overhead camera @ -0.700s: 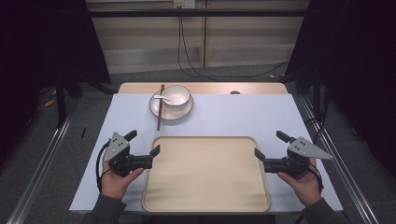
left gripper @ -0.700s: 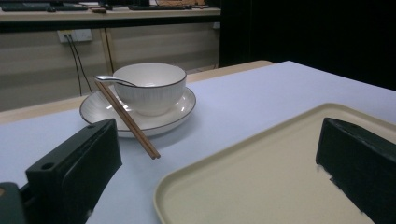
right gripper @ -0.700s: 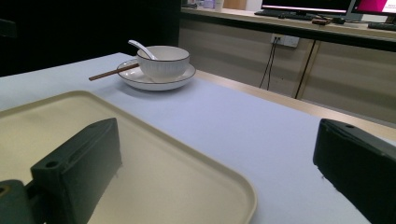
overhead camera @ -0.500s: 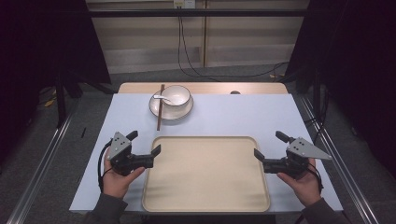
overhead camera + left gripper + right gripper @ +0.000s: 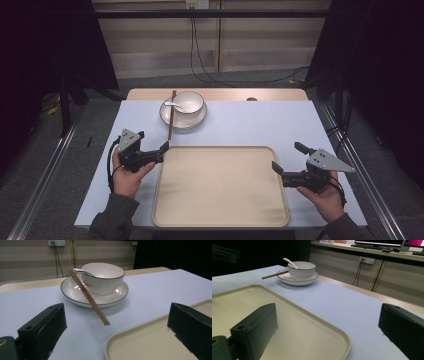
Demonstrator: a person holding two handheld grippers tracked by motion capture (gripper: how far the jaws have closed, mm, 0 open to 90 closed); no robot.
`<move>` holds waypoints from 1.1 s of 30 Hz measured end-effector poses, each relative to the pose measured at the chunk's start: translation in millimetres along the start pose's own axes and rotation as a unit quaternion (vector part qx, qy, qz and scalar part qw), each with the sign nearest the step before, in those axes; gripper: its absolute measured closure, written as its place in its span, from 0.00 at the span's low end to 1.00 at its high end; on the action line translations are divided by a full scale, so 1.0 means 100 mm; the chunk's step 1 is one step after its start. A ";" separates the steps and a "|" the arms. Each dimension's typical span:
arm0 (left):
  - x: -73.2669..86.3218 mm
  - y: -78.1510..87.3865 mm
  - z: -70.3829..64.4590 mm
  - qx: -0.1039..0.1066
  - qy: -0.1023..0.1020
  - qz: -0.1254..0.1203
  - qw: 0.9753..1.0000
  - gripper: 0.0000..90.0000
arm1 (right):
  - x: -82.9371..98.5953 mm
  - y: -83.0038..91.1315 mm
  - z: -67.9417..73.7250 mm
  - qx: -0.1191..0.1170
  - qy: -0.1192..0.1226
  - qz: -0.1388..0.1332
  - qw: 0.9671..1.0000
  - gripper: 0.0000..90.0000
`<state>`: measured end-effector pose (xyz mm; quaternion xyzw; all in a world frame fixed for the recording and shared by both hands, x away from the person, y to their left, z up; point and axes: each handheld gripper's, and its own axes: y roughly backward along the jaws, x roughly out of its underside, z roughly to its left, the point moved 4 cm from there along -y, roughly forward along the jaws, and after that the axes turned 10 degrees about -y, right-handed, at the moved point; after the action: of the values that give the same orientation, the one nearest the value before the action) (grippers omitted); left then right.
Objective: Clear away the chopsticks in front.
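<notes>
A white bowl (image 5: pixel 188 102) with a white spoon (image 5: pixel 173 104) in it stands on a dark-rimmed plate (image 5: pixel 183 121) at the far middle-left of the table. Brown chopsticks (image 5: pixel 171 122) lean on the plate's left rim, their tips resting on the cloth. A bare beige tray (image 5: pixel 220 190) lies front centre. My left gripper (image 5: pixel 151 140) is open at the tray's far-left corner, facing the bowl (image 5: pixel 105 277) and chopsticks (image 5: pixel 88 297). My right gripper (image 5: pixel 288 156) is open across the tray's right edge, with the tray (image 5: pixel 294 322) under one jaw and the bowl (image 5: pixel 301 270) far off.
A pale blue cloth (image 5: pixel 260 125) covers the table, and a wooden strip (image 5: pixel 280 94) shows along its far edge with a small dark object (image 5: pixel 251 99) on it. Metal rails (image 5: pixel 45 165) run along the floor on both sides. Cables hang on the back wall.
My left gripper has moved away from the person, up along the tray's left side to its far-left corner. The right gripper has hardly moved.
</notes>
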<state>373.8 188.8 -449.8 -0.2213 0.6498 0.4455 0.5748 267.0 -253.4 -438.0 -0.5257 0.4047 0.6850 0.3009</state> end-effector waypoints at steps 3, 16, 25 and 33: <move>-0.01 -0.11 0.10 -0.018 0.005 0.015 1.000 0.03 | 0.00 0.00 0.00 0.000 0.002 0.001 1.000 0.02; -0.04 -0.59 0.32 -0.054 0.011 0.074 0.996 0.06 | 0.02 -0.03 0.02 -0.004 0.013 0.004 1.000 0.03; -0.08 -0.90 0.43 -0.084 0.016 0.103 0.991 0.10 | 0.02 -0.03 0.03 -0.010 0.017 0.003 1.000 0.03; -0.06 -1.07 0.51 -0.101 0.027 0.119 0.987 0.16 | 0.02 -0.03 0.02 -0.012 0.015 0.005 1.000 0.04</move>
<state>488.4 175.9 -476.0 -0.2108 0.6387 0.5678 0.4746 268.1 -250.5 -440.7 -0.5378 0.4037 0.6829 0.2854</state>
